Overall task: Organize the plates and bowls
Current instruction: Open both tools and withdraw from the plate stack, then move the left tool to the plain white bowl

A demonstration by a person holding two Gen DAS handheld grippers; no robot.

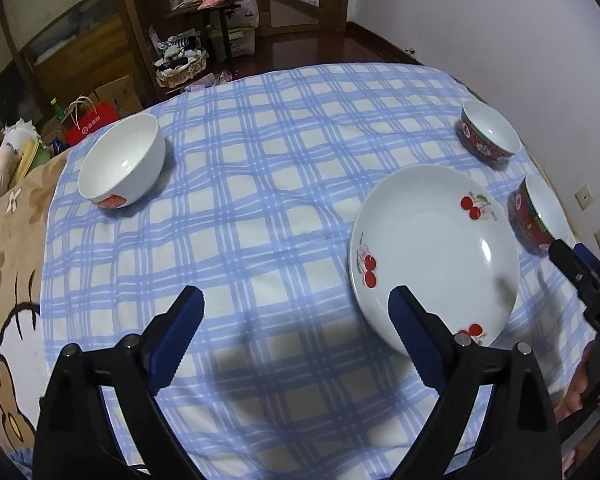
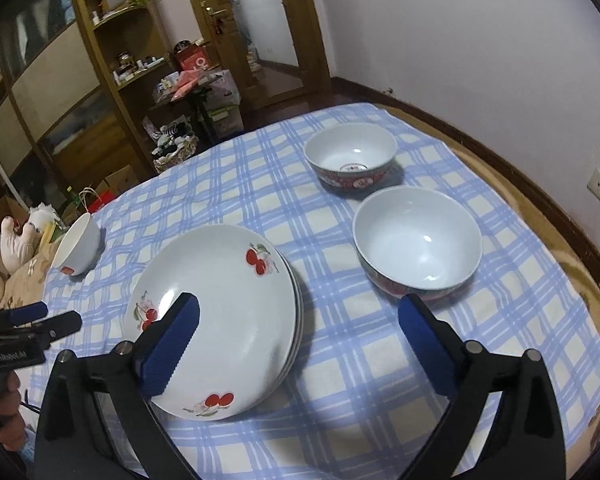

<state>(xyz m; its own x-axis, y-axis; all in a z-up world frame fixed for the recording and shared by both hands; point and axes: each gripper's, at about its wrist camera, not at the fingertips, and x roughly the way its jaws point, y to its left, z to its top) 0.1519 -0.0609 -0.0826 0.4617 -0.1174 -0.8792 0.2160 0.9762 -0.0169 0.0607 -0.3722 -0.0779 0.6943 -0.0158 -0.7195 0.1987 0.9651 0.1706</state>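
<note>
A stack of white plates with cherry prints (image 1: pixel 432 240) lies on the blue checked cloth (image 1: pixel 260 184). My left gripper (image 1: pixel 296 306) hangs open over bare cloth just left of the stack, its right finger in front of the rim. In the right wrist view, my right gripper (image 2: pixel 300 308) is open above the right edge of the plates (image 2: pixel 228 288), holding nothing. Two red-patterned bowls stand beyond it, one near (image 2: pixel 418 240) and one farther (image 2: pixel 350 156). A plain white bowl (image 1: pixel 122 160) sits alone at the far left of the cloth.
The cloth covers a raised surface that ends near a white wall (image 2: pixel 480 60) on the right. A beige flowered blanket (image 1: pixel 8 264) and soft toys (image 2: pixel 16 240) lie at the left. Wooden shelves (image 2: pixel 112 52), a basket (image 1: pixel 180 68) and boxes stand on the floor behind.
</note>
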